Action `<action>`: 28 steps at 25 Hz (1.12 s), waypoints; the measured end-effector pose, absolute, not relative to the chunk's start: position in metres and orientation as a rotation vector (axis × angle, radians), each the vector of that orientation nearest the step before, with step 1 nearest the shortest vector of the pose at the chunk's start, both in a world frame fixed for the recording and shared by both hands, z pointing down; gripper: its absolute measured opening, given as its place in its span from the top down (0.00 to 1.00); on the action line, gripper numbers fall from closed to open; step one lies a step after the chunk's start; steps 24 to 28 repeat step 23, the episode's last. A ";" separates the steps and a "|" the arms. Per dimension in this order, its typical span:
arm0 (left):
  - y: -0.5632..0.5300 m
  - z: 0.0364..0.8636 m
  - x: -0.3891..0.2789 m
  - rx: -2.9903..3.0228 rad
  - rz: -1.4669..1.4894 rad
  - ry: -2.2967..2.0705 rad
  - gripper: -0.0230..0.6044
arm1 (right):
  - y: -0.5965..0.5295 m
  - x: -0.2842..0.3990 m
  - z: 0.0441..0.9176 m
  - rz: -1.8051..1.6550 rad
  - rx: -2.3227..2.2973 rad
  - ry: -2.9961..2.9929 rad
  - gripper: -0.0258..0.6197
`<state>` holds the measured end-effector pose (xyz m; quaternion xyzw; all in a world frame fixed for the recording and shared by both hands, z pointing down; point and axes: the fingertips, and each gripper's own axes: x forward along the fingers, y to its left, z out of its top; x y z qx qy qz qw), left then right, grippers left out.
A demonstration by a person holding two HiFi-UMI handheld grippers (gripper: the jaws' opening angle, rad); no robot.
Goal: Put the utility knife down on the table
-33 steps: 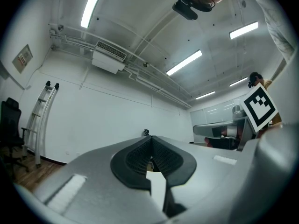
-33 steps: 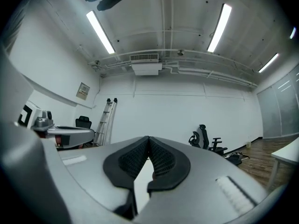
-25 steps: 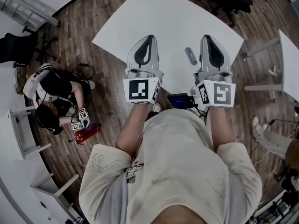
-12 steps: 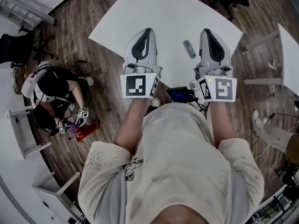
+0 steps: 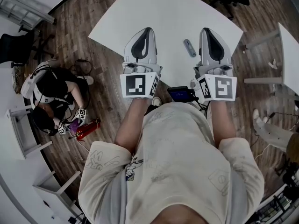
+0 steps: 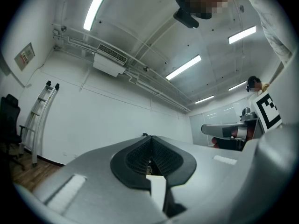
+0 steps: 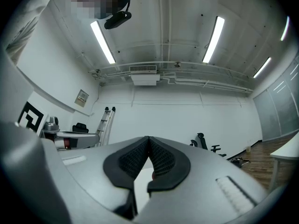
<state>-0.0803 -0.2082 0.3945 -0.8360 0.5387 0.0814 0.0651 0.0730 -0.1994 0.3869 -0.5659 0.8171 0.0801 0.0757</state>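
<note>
Lying on the desk (image 5: 163,13), utility knife (image 5: 189,48) appears placed; left gripper (image 5: 148,31) and right gripper (image 5: 205,31) jaws shut, empty; withdraw without nudging it

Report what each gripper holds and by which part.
Nothing: left gripper and right gripper are shut empty; the utility knife lies on the table between them.

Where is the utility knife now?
Head view: the utility knife lies on the white table, between the left gripper and the right gripper, nearer the right.
</note>
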 end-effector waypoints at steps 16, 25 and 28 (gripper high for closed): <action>-0.211 0.405 -0.071 -2.540 0.228 1.615 0.93 | -0.205 0.085 0.401 0.223 -1.738 2.442 0.95; -0.207 0.392 -0.068 -2.542 0.224 1.610 0.93 | -0.203 0.087 0.391 0.214 -1.741 2.447 0.95; -0.207 0.392 -0.068 -2.542 0.224 1.610 0.93 | -0.203 0.087 0.391 0.214 -1.741 2.447 0.95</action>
